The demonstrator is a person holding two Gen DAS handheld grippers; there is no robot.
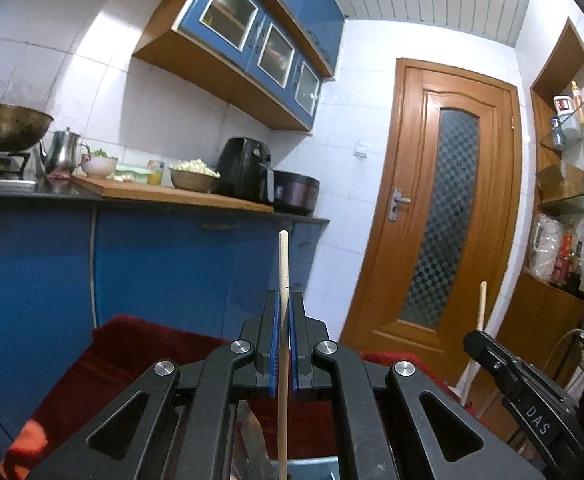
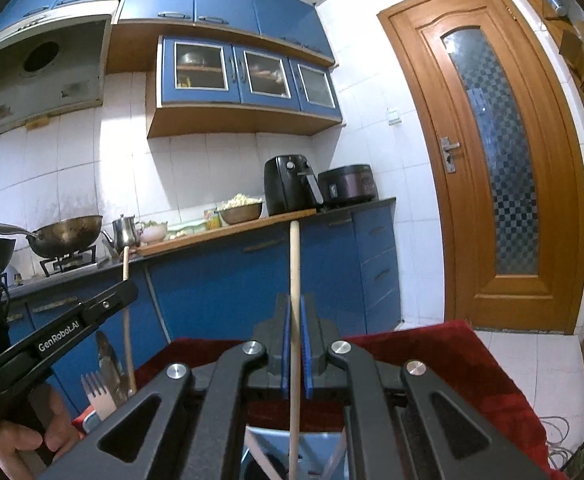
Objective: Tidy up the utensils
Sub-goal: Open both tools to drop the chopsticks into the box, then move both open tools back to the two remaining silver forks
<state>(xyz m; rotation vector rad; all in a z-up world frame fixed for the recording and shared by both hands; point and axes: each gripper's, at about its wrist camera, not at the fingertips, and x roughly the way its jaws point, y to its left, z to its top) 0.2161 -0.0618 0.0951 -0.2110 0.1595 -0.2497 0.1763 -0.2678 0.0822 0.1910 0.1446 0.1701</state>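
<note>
We see left claw clenched on one upright chopstick; right claw clenched on another chopstick.

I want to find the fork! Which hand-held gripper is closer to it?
Left. The fork stands just below the left hand-held gripper, beside the wooden stick it holds. The right hand-held gripper is farther to the side, shut on its own stick.
</note>
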